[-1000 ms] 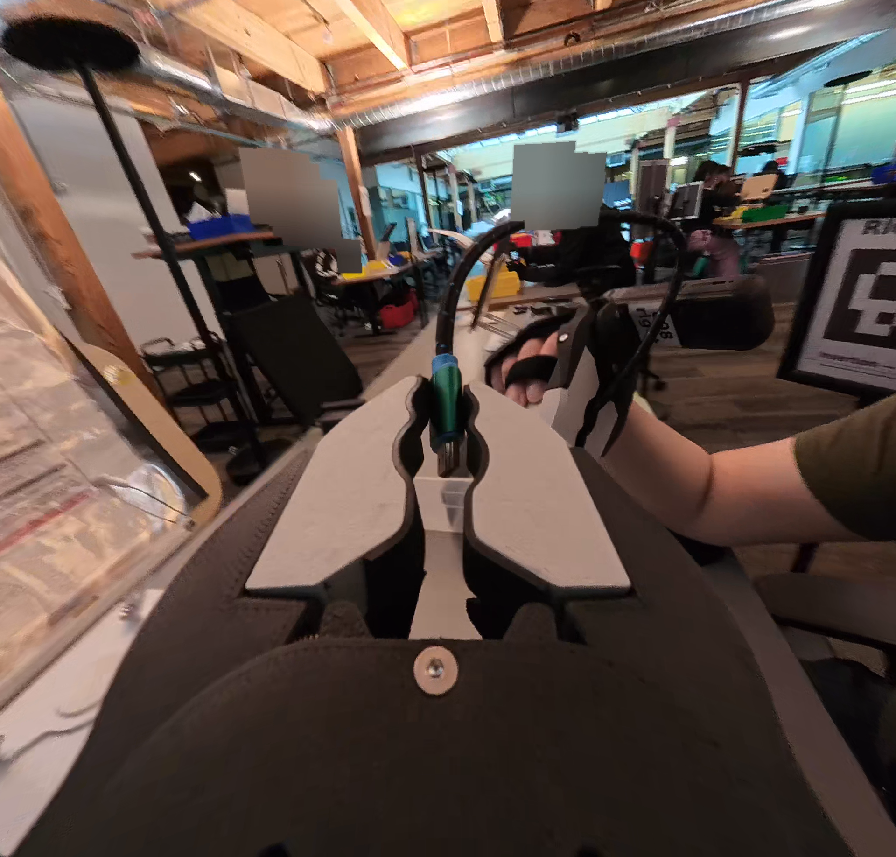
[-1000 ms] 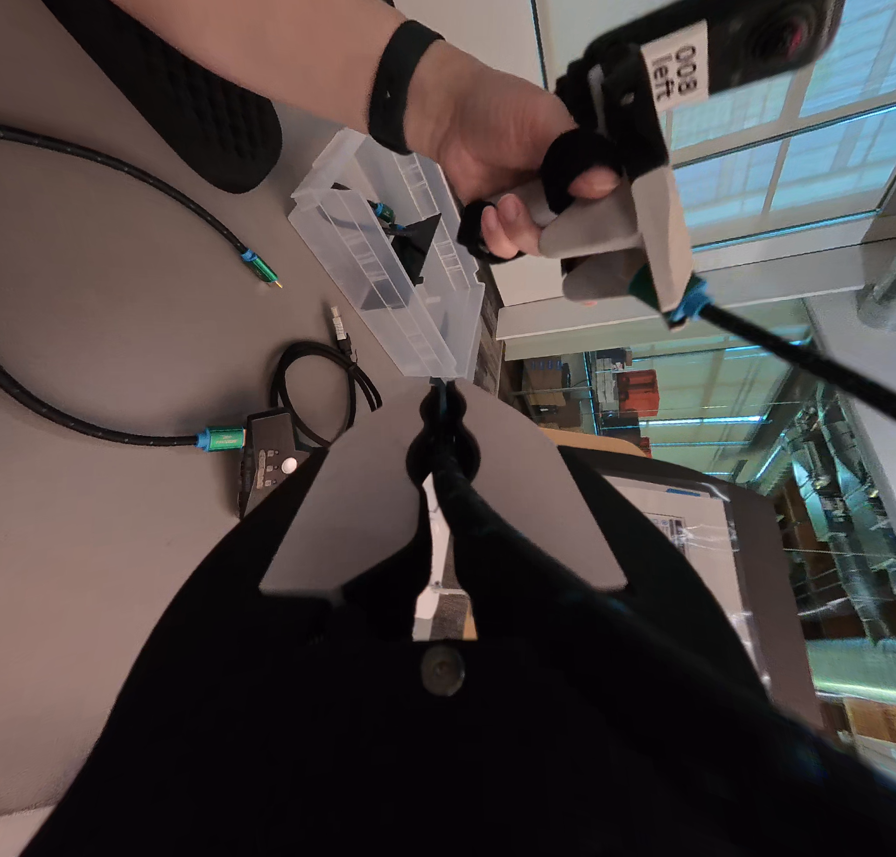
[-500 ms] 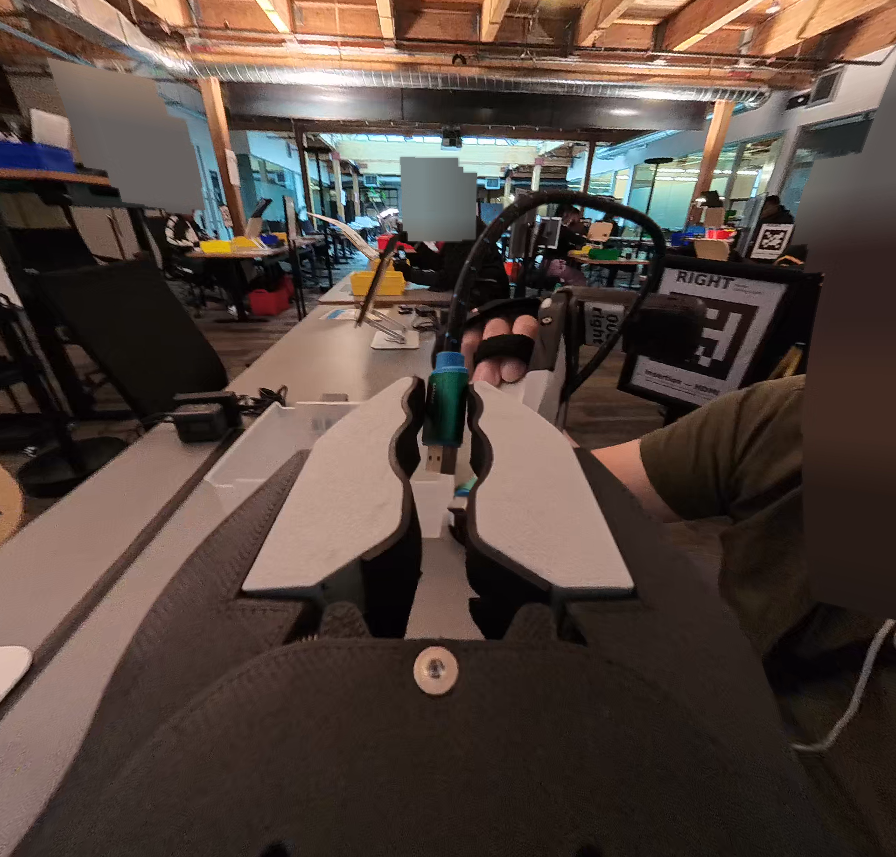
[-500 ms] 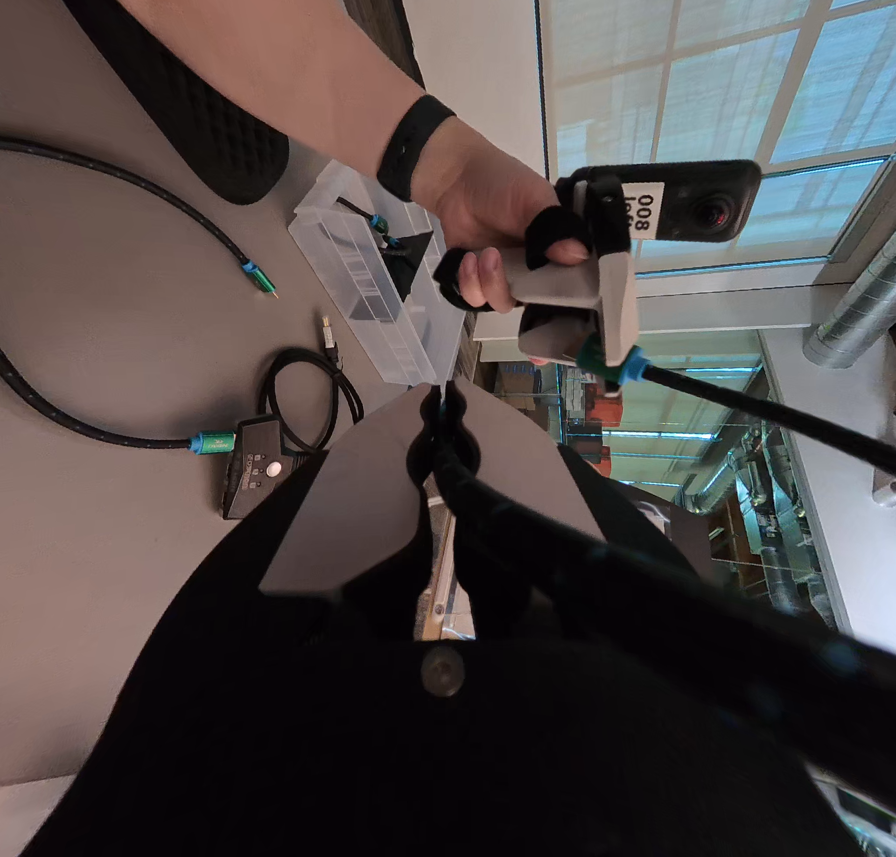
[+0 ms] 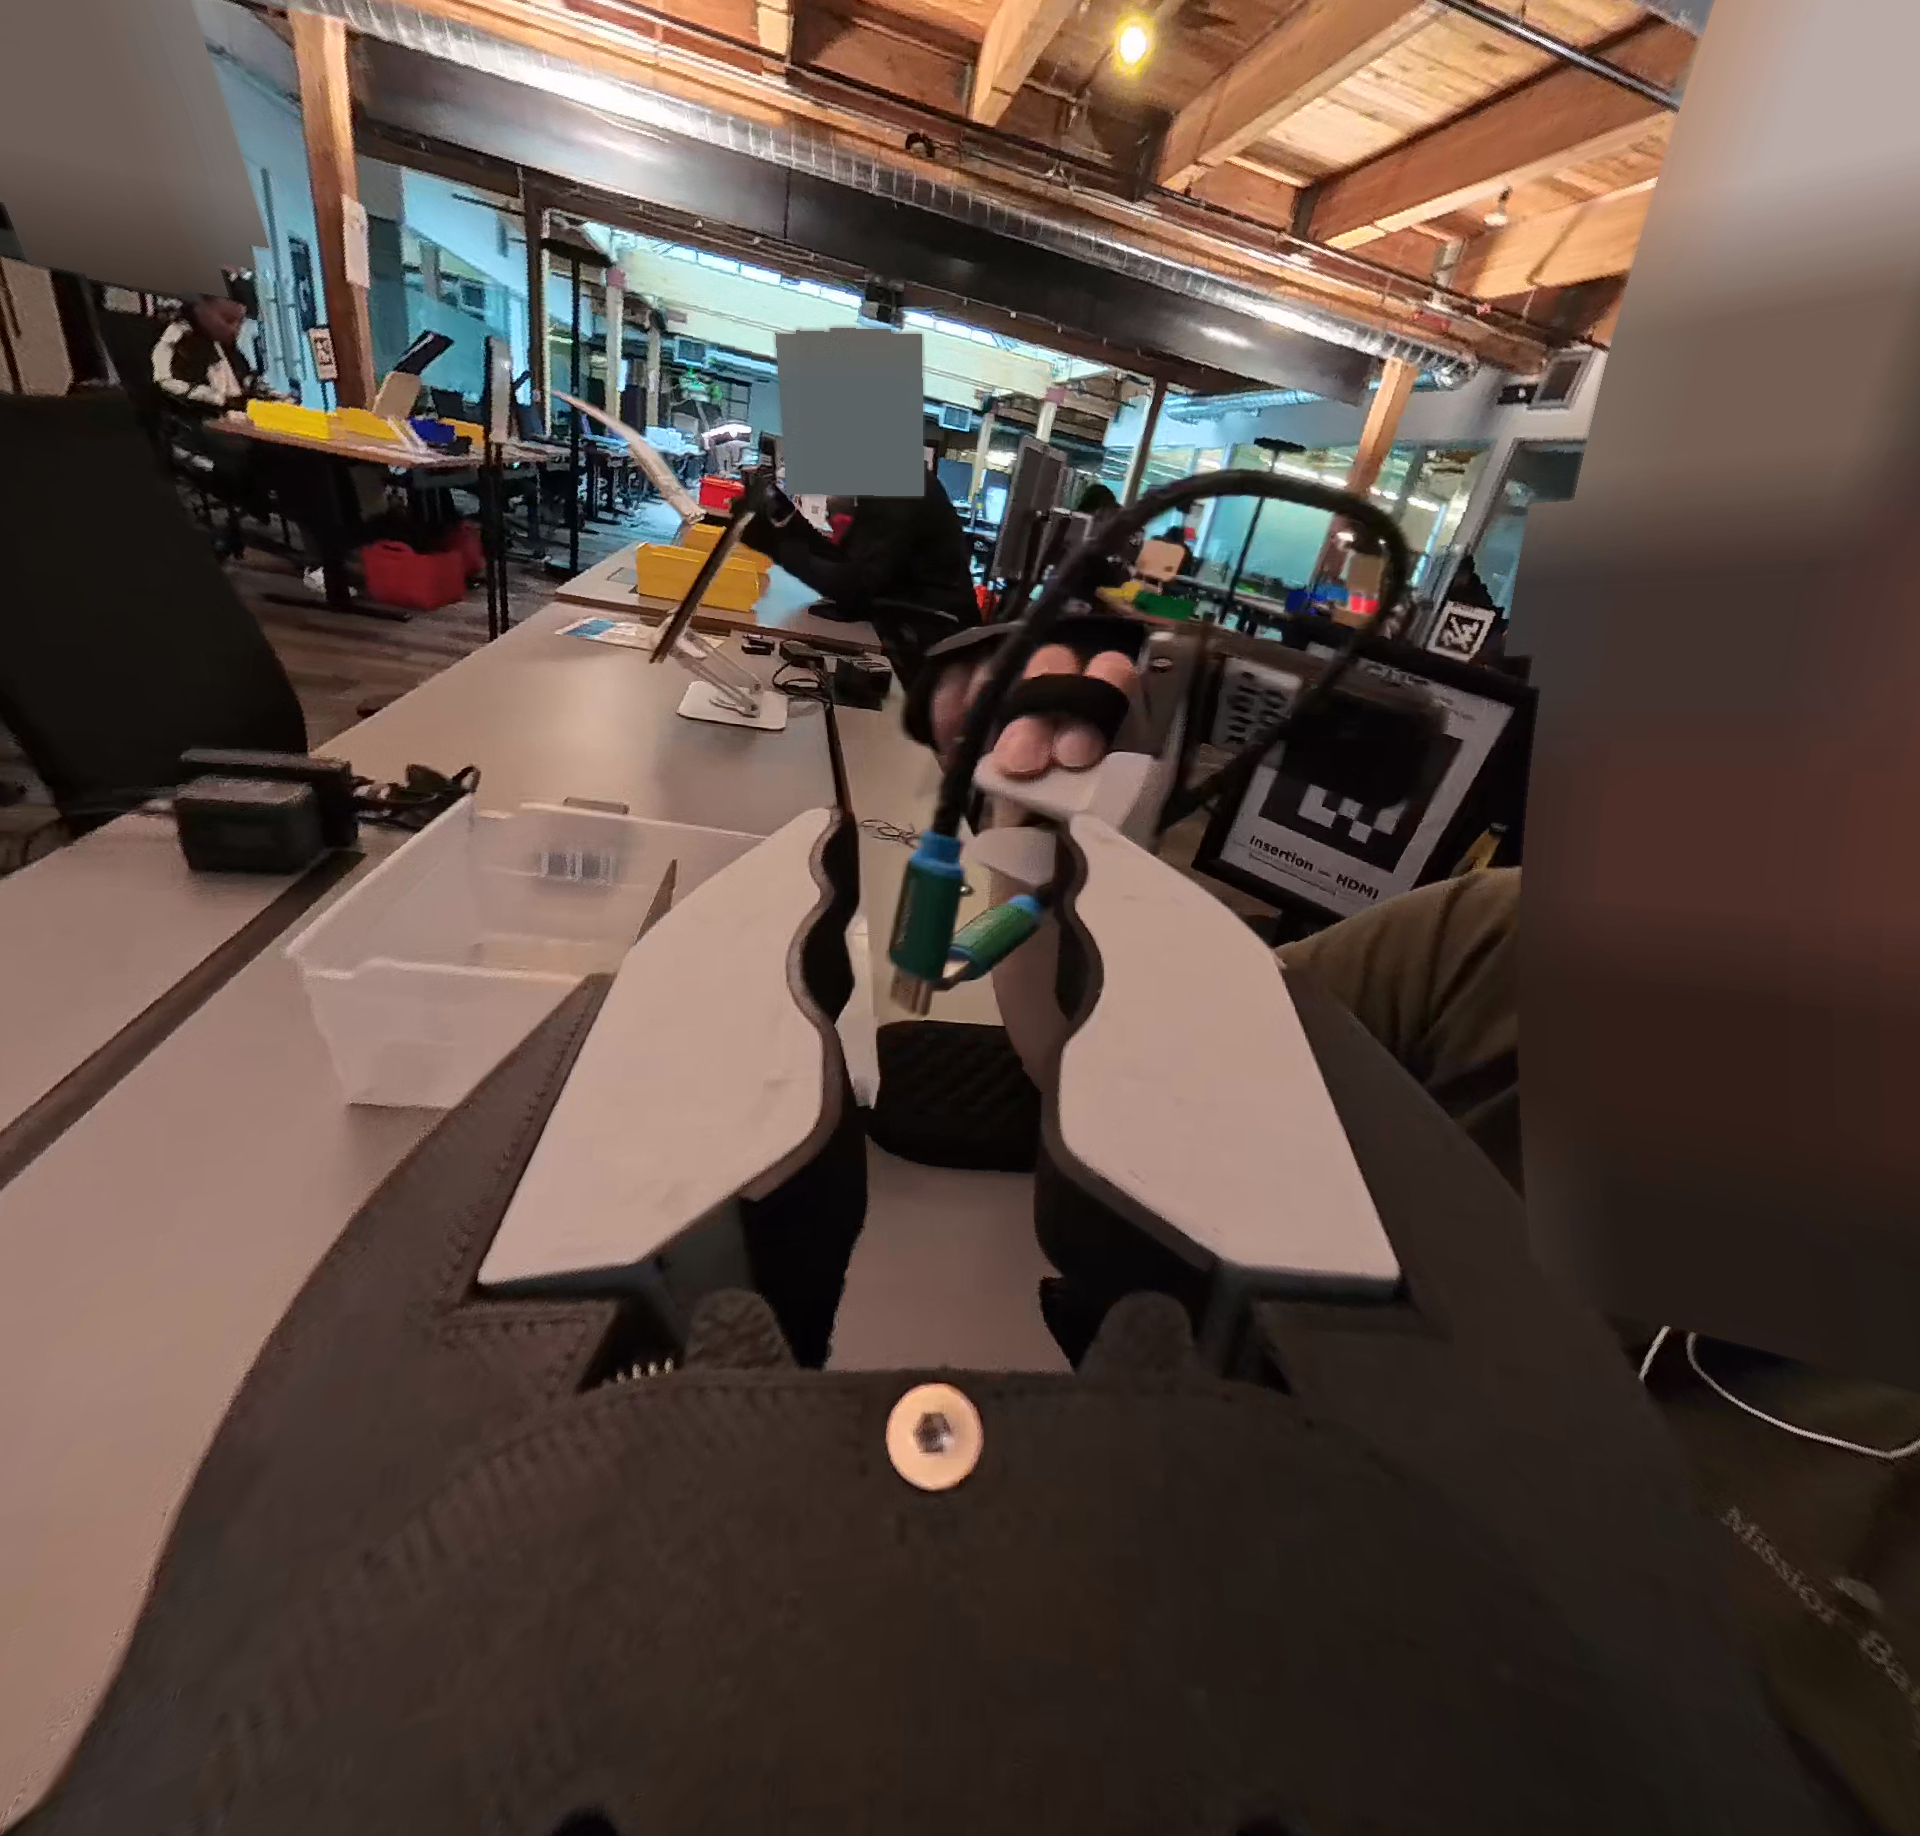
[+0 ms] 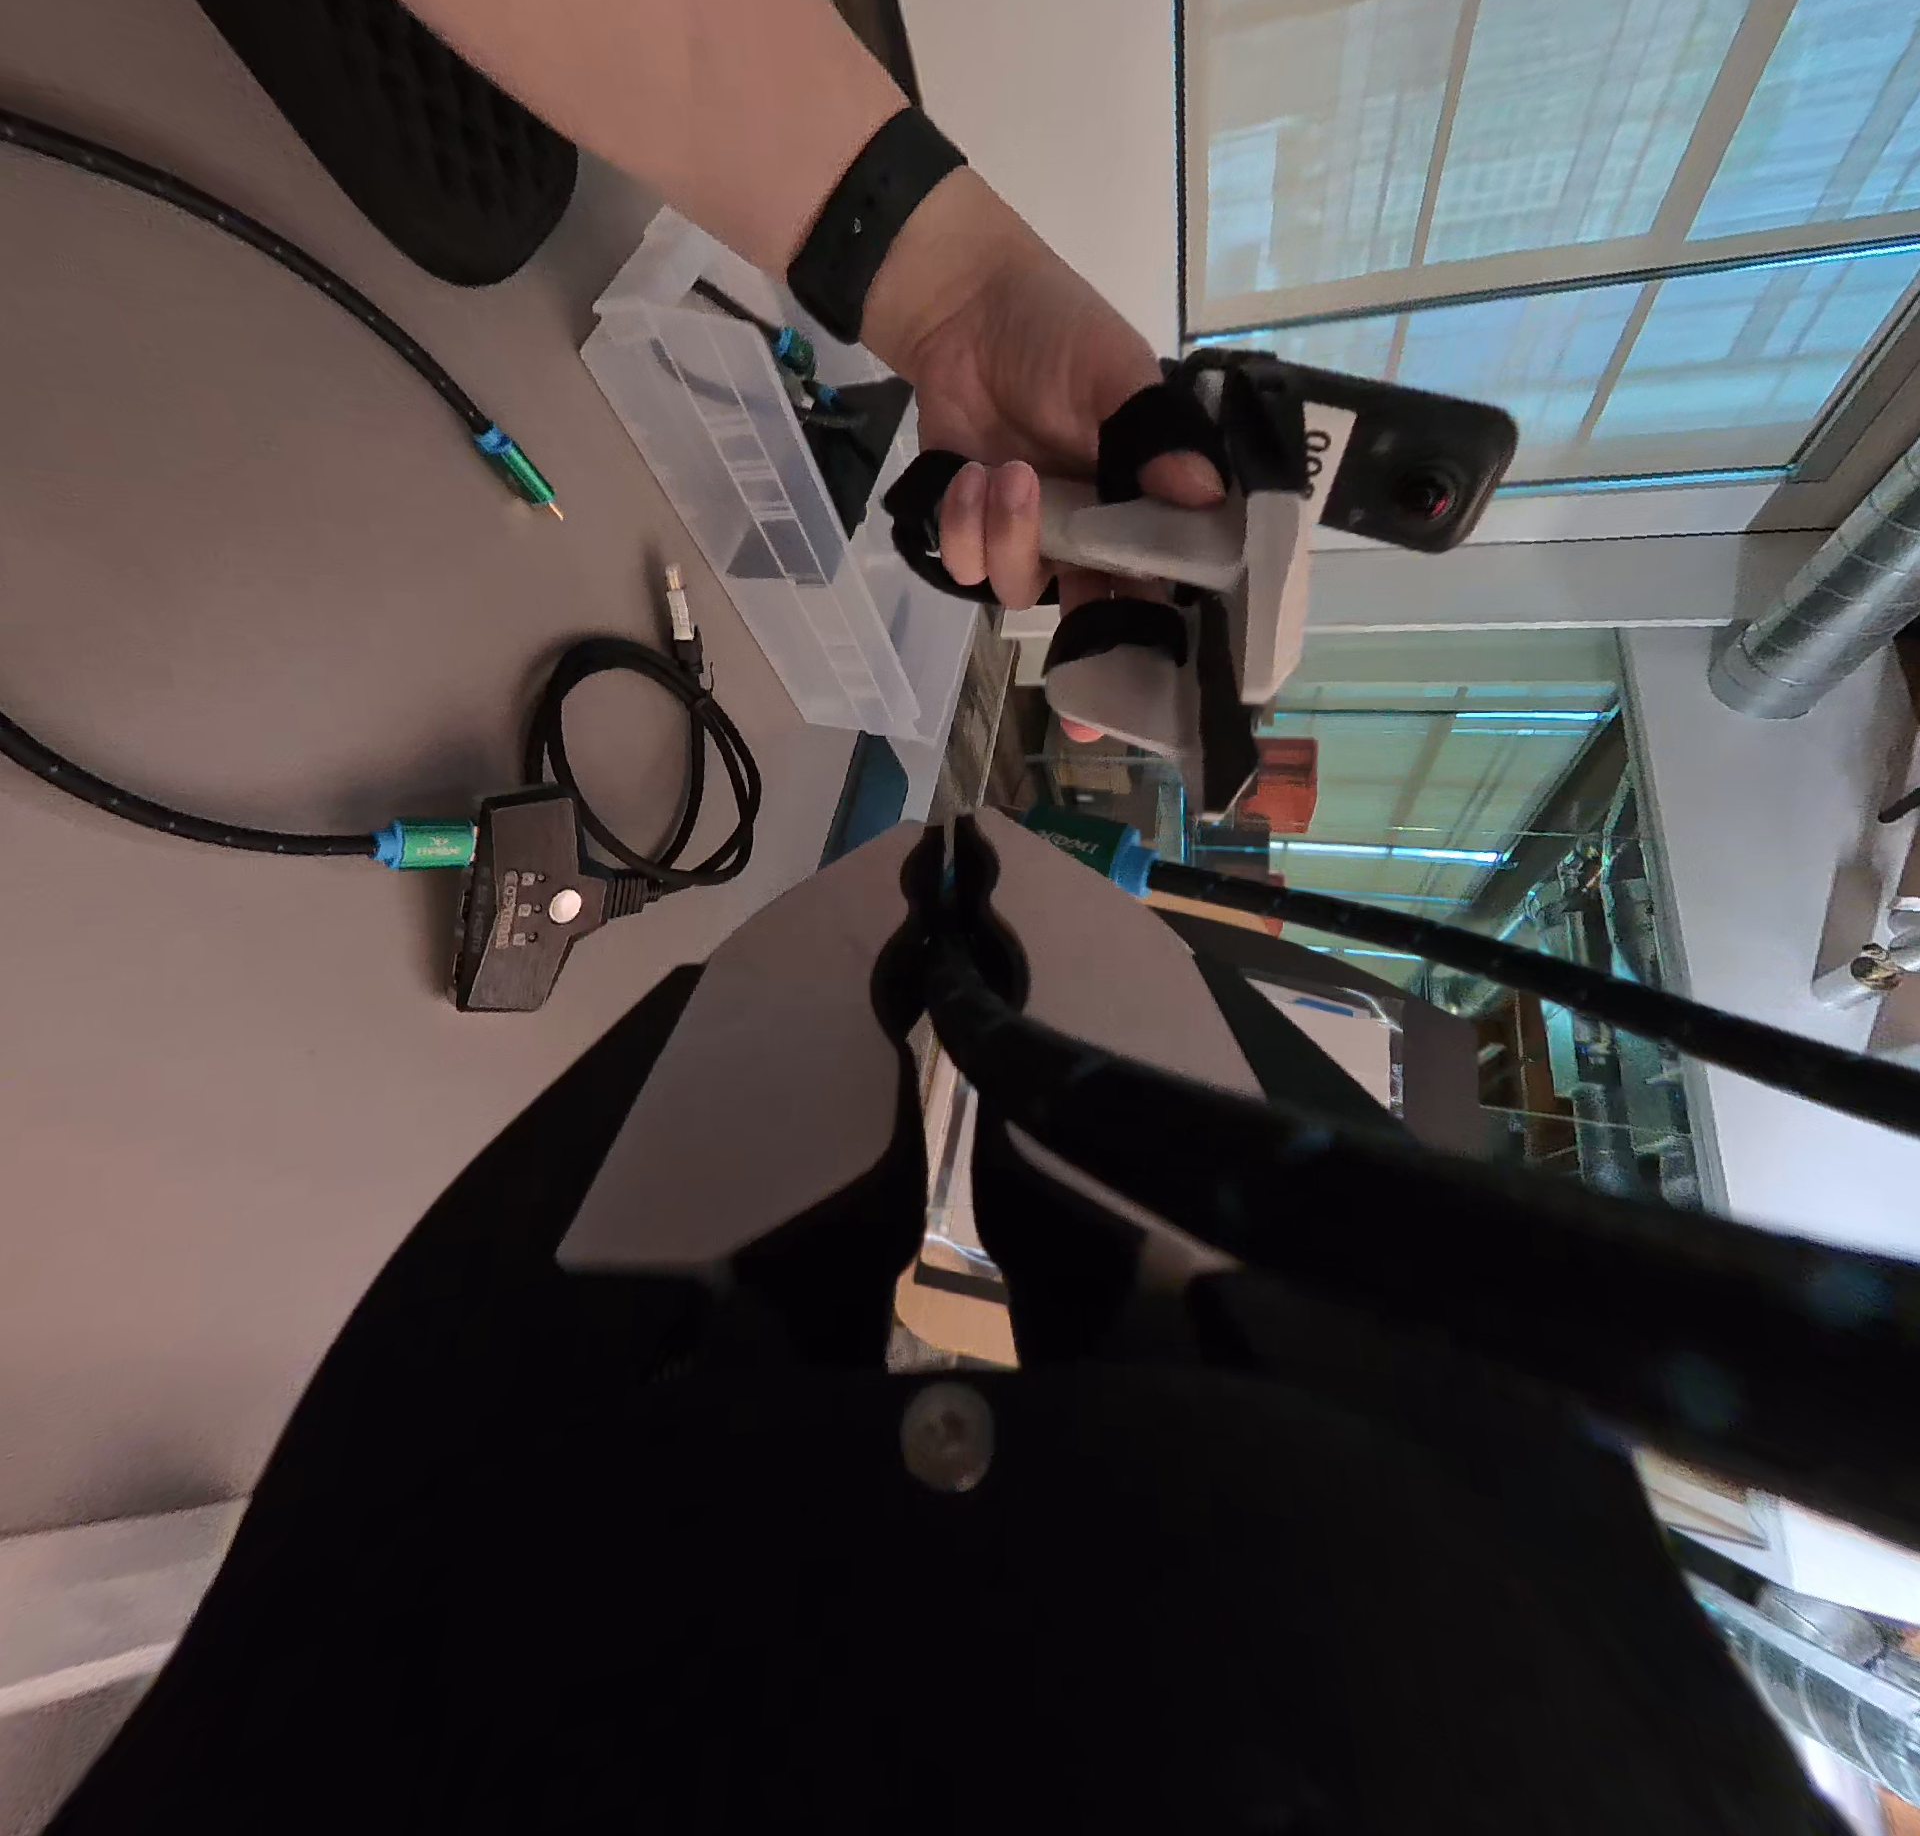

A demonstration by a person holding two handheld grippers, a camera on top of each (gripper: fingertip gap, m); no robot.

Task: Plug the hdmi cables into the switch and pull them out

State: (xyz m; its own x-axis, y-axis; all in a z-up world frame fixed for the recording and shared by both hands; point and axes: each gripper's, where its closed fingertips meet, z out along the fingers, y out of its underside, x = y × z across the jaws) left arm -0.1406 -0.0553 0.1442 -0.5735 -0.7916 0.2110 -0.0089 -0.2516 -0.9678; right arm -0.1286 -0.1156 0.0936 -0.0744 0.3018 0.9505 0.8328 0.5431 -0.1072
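The left gripper (image 5: 951, 939), clamped on a green HDMI plug (image 5: 923, 911) half a second ago, now has its jaws apart, the plug hanging loose between them. The right gripper (image 6: 951, 856) stays clamped on the black cable (image 6: 1299, 1111). The switch (image 6: 520, 887) lies on the worktop (image 6: 260, 591), one cable plugged in.

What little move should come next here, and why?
Probably draw the left tongs back, clear of the green plug. They stand open, and the plug just dangles between them with nothing gripping it. The right tongs are shut on the black cable, so they can likely carry it alone.
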